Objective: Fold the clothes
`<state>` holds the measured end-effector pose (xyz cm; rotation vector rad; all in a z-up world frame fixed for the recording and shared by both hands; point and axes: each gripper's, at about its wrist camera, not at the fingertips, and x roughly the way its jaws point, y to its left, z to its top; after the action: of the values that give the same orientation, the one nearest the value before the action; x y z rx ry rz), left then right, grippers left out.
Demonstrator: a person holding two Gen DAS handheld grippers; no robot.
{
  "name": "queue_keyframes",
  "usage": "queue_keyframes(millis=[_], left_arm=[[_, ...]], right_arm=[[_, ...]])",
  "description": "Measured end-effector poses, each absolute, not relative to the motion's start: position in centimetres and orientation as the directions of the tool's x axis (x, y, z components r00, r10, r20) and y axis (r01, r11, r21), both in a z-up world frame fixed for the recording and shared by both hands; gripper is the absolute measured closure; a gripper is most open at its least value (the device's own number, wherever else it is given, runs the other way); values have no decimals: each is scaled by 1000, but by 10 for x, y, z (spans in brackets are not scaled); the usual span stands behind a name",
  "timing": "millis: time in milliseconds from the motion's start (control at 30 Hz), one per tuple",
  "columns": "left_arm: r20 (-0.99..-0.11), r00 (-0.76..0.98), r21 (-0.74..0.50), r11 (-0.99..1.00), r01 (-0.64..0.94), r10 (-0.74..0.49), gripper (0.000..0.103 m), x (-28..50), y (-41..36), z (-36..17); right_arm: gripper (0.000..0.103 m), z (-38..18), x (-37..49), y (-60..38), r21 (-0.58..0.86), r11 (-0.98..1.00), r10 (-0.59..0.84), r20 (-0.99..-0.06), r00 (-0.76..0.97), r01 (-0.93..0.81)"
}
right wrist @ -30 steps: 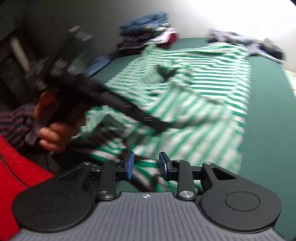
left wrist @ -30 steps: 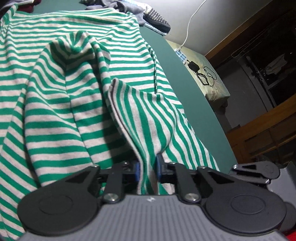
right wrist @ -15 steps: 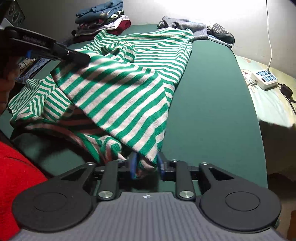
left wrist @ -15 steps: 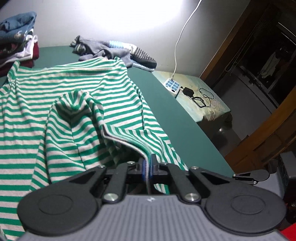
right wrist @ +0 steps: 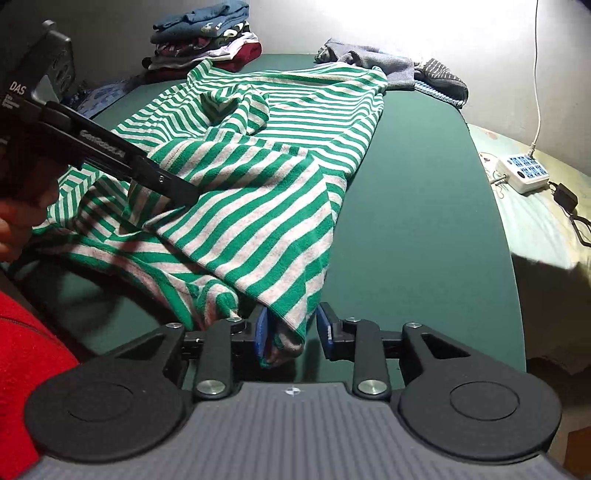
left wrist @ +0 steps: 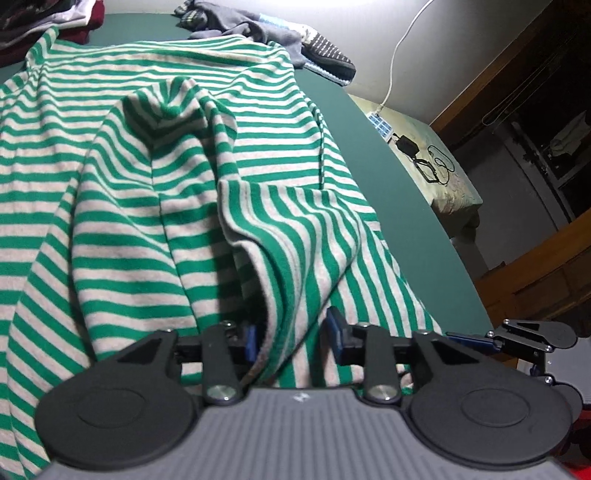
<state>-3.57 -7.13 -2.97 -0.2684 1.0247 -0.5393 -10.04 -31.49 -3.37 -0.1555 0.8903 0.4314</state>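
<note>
The left tongs (left wrist: 291, 334) are spread, their blue pads flanking a soft fold of the striped shirt (left wrist: 155, 177). The right tongs (right wrist: 291, 330) are likewise spread, a knitted hem corner hanging between them against the left pad. The green-and-grey garment is rumpled across the smooth dark green surface (right wrist: 417, 229). Folded clothes (right wrist: 207, 33) are stacked at its far edge.

Power strip (right wrist: 522, 172), white cable (right wrist: 537, 77)

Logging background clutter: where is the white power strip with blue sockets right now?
In the right wrist view, the white power strip with blue sockets lies far right on the pale bedding, beyond the green table's edge, beside a black charger.
</note>
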Motion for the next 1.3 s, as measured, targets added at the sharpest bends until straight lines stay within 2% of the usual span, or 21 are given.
queue_keyframes(millis=[33, 100, 200, 300, 400, 467, 533, 600, 733, 767, 800, 833, 900, 967, 1033, 1133, 1200, 1300], left_arm=[[-722, 419, -459, 834, 306, -551, 103, -36, -69, -23], [-689, 447, -471, 821, 322, -570, 103, -37, -62, -7], [-646, 496, -467, 814, 345, -580, 103, -45, -50, 22], [-652, 507, -451, 826, 338, -563, 103, -51, -38, 26], [-741, 435, -406, 858, 316, -511, 103, -52, -40, -7], [-810, 397, -319, 892, 319, -432, 103, -55, -50, -36], [-809, 403, -311, 894, 324, -428, 103, -58, -51, -38], [-801, 411, -319, 891, 323, -435, 103, -58, -48, -37], [-771, 417, -368, 872, 324, -480, 101, -52, -33, -23], [-757, 428, -381, 866, 323, -493, 100, -51, -29, -18], [-742, 440, -395, 860, 323, -505, 87, -51, -25, -14], [-728, 451, -414, 855, 312, -517, 65, -48, -21, -11], [-711, 457, -456, 845, 279, -535, 44, -38, -19, -14], [-702, 447, -496, 831, 253, -555, 43, -27, -19, -19], [-718, 427, -491, 835, 249, -549, 53, -23, -25, -25], [-750, 420, -438, 860, 262, -510, 62, -25, -35, -33], [-754, 427, -423, 866, 264, -499, 62, -30, -35, -33], [-757, 437, -406, 874, 267, -485, 50, -39, -35, -33]], right_arm=[[73, -34, -100, -315, 43, 904, 298, -778, 553, -426], [88, -29, -101, -317, 54, 902, 313, -765, 563, -428], [95, -17, -105, -319, 54, 896, 340, -722, 603, -441], [95, -18, -105, -315, 41, 879, 355, -722, 594, -475], [95, -24, -105, -307, 22, 854, 360, -748, 558, -520], [93, -30, -106, -301, -12, 836, 338, -775, 533, -548], [84, -36, -108, -296, -46, 816, 314, -801, 509, -576], [78, -28, -105, -300, -8, 802, 346, -809, 475, -598], [77, 0, -95, -313, 109, 799, 443, -771, 457, -591], [77, 8, -93, -316, 149, 799, 474, -751, 459, -582], [76, 14, -89, -318, 189, 803, 505, -720, 476, -566], [75, 15, -83, -316, 208, 812, 515, -695, 502, -545], [74, 13, -68, -307, 204, 839, 494, -674, 550, -504], [74, 3, -52, -288, 145, 867, 435, -687, 582, -476], [74, -10, -40, -272, 111, 878, 399, -709, 582, -467], [77, -32, -25, -258, 132, 868, 396, -767, 505, -480], [79, -33, -19, -253, 84, 873, 356, -783, 510, -480], [78, -5, -6, -251, 163, 854, 455, -696, 555, -495]])
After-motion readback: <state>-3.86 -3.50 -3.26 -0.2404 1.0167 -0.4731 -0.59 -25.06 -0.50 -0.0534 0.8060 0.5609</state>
